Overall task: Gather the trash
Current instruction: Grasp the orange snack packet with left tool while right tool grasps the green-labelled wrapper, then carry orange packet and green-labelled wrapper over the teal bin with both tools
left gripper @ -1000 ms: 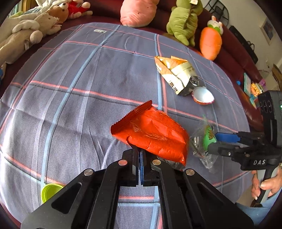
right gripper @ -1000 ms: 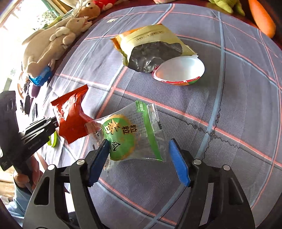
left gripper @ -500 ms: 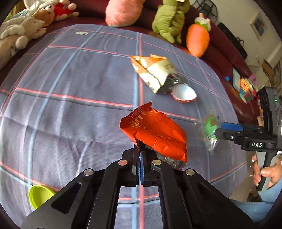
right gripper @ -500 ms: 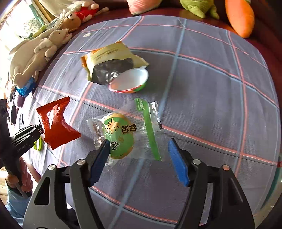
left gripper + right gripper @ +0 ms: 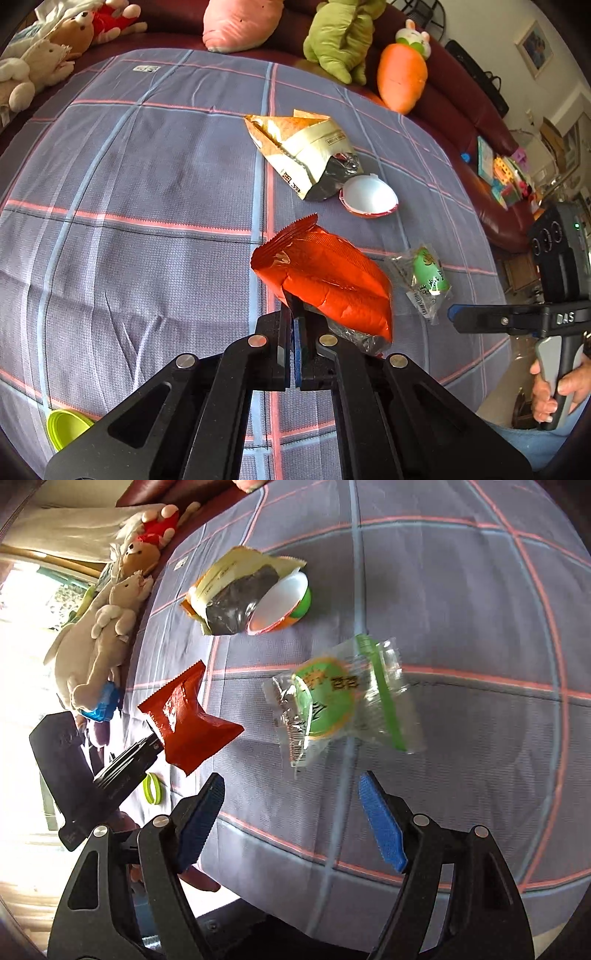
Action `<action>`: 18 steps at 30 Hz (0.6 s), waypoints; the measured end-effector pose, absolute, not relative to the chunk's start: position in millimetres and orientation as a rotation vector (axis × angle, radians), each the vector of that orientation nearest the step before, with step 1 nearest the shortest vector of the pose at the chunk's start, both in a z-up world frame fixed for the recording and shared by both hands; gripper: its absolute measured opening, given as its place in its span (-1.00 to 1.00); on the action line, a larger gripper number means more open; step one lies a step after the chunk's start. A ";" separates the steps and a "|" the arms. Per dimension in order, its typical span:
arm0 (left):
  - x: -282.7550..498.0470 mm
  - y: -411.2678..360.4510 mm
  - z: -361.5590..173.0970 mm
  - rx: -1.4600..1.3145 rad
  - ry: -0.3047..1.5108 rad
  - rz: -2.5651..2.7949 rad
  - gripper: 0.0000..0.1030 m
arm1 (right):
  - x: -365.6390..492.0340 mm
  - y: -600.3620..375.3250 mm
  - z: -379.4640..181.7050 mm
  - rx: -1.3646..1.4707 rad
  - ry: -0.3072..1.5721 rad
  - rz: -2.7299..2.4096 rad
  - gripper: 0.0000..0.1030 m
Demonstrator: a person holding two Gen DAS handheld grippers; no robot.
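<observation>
My left tongs (image 5: 296, 332) pinch the red wrapper (image 5: 328, 280). My right tongs (image 5: 291, 819) stand wide, empty, the green packet (image 5: 332, 705) lying beyond them on the table (image 5: 461, 609).

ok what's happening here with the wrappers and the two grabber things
A person is picking up snack trash from a plaid cloth. The left gripper is shut on an orange wrapper. The right gripper is open, with a clear green-labelled wrapper just beyond its fingers, not gripped. A torn yellow bag and a small cup lie untouched farther back.
</observation>
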State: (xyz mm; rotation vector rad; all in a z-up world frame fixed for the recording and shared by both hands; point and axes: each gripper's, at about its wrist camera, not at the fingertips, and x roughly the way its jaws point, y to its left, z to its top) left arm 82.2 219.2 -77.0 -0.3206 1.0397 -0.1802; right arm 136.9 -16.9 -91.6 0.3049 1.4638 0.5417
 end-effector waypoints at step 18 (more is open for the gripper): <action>90.5 224.8 -79.4 -0.337 1.053 -0.162 -0.98 | 162.9 13.9 -103.5 0.028 1.420 0.435 0.41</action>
